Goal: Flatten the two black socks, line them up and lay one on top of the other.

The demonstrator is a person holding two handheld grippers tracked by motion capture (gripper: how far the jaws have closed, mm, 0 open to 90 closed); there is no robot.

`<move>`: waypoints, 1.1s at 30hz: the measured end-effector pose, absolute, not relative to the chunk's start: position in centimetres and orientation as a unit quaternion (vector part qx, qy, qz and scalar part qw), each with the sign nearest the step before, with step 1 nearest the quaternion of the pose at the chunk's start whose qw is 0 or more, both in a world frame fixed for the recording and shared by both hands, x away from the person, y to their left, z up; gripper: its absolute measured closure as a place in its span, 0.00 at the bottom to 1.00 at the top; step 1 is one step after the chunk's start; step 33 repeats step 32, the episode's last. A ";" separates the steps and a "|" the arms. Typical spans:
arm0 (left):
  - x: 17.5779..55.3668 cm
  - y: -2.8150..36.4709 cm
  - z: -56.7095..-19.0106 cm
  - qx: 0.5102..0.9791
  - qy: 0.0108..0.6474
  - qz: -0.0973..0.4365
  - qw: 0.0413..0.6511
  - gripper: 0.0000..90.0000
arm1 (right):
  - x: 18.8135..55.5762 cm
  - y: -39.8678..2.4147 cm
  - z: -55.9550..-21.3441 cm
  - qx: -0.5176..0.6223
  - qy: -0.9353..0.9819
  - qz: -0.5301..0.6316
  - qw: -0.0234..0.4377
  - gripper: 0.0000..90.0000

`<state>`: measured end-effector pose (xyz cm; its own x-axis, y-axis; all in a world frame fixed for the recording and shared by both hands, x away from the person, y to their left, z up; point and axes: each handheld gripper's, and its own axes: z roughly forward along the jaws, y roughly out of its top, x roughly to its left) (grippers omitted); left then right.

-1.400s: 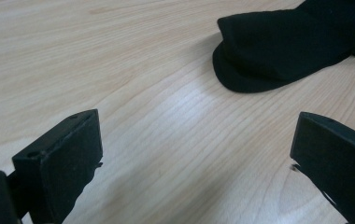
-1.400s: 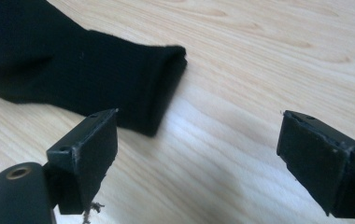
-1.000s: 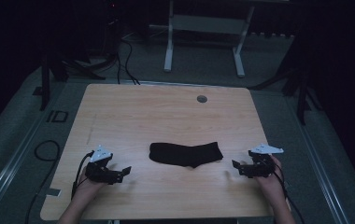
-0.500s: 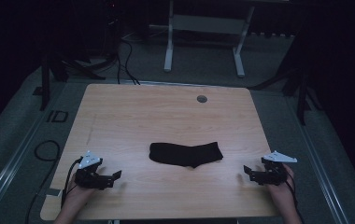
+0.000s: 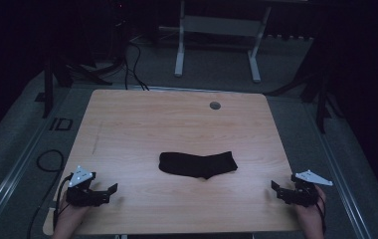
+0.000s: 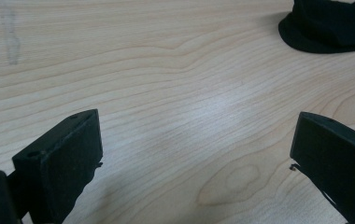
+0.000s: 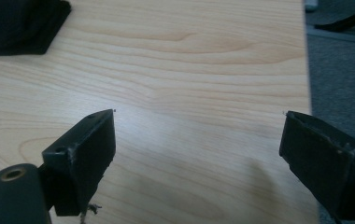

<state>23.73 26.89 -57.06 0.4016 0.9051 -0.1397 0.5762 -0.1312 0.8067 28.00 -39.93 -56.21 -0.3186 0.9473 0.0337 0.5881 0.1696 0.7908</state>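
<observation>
While lying flat at the middle of the worktop (image 5: pixel 127 129), well apart from both hands, the black sock (image 5: pixel 198 164) is waiting untouched. Hovering wide open and empty near the front corners: left tongs (image 5: pixel 108 190) and right tongs (image 5: pixel 278 189), jaws spread over bare wood. Risking, by judgement, a poor pinch: closing on one layer only, or dragging the limp fabric and bunching it rather than lifting it cleanly.
</observation>
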 end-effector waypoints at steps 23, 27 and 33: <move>21.9 29.0 -56.9 0.638 0.552 0.261 0.469 0.03 | 27.6 -41.4 -56.3 0.563 0.649 0.403 0.316 0.12; 21.8 29.1 -57.2 0.639 0.551 0.259 0.470 0.03 | 27.5 -41.4 -56.3 0.562 0.647 0.407 0.316 0.12; 21.7 29.2 -57.2 0.633 0.555 0.254 0.475 0.03 | 27.6 -41.5 -56.3 0.563 0.649 0.404 0.314 0.12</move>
